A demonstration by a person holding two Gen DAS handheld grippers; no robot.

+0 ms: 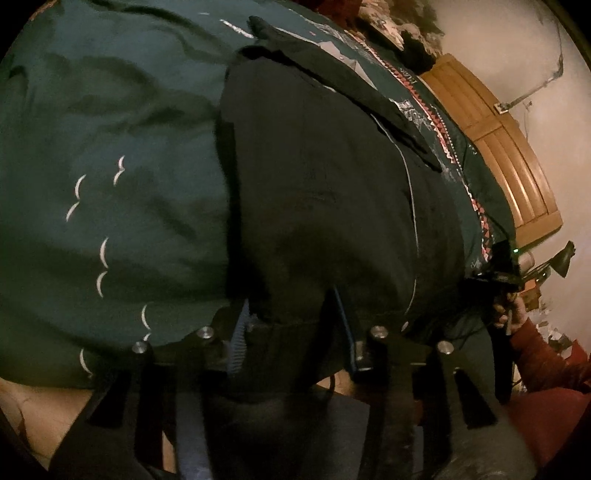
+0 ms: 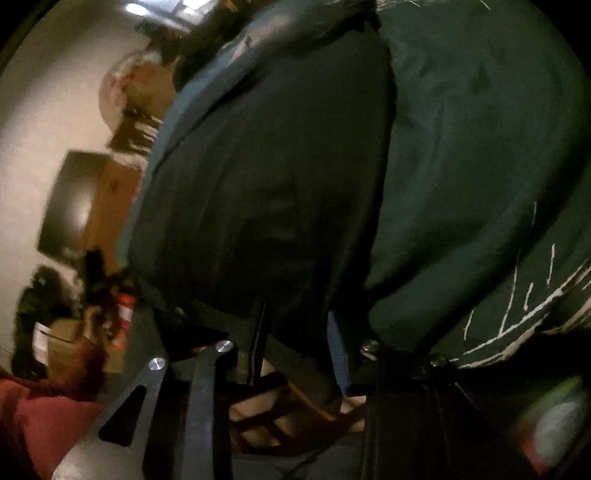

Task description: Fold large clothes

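Observation:
A large black garment (image 1: 325, 192) lies spread on a dark green bedspread (image 1: 110, 147) printed with white bird marks. My left gripper (image 1: 293, 319) straddles the garment's near hem. Its blue-padded fingers (image 1: 239, 332) stand apart, the hem lies between them, and the cloth does not look pinched. In the right wrist view the same black garment (image 2: 258, 184) lies on the green bedspread (image 2: 480, 166). My right gripper (image 2: 297, 328) straddles another part of the near hem, with a gap between its fingers. A hand in a red sleeve (image 1: 517, 321) holds that gripper at the garment's far corner.
A wooden slatted headboard (image 1: 509, 158) stands against a pale wall. A pile of patterned cloth (image 1: 388, 18) sits at the bed's far end. Beside the bed are a dark screen (image 2: 70, 206), a cardboard box (image 2: 62, 339) and a wooden chair (image 2: 288, 410) below the edge.

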